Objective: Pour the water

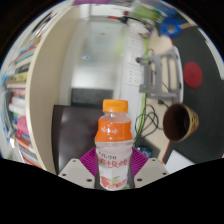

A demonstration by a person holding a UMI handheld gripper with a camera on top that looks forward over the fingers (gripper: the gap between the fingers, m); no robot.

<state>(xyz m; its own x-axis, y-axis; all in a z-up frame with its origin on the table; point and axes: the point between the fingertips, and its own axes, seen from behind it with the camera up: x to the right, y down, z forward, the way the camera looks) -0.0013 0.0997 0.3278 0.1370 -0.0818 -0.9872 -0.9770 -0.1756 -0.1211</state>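
A: Holding upright between the gripper (112, 172) fingers — bottle (113, 142), orange cap (115, 104), pale label with pink print, clear water-like liquid. Correct?

B: Yes. Both fingers sit against its lower sides, pink pads just visible at the base on either side. Gripper clamped on the bottle, no gap seen.

A: Gripper pose?

B: Pointing forward and roughly level; bottle stands vertical, cap up, not tilted. Person's hand is out of view, so hand pose can't be told.

A: Where is the bottle relative to the rest?

B: Right at the fingers, in front of everything. Whether its base touches the desk (190, 165) is hidden.

A: Other items?

B: Brown cup (181, 122) to the right of the bottle and beyond it, opening facing the camera, apart from the bottle. Dark chair back (78, 125) behind the bottle to the left. Shelf with books (17, 105) far left. Grey metal stand (152, 75) with cables behind the cup.

A: Cup contents?

B: Can't tell.
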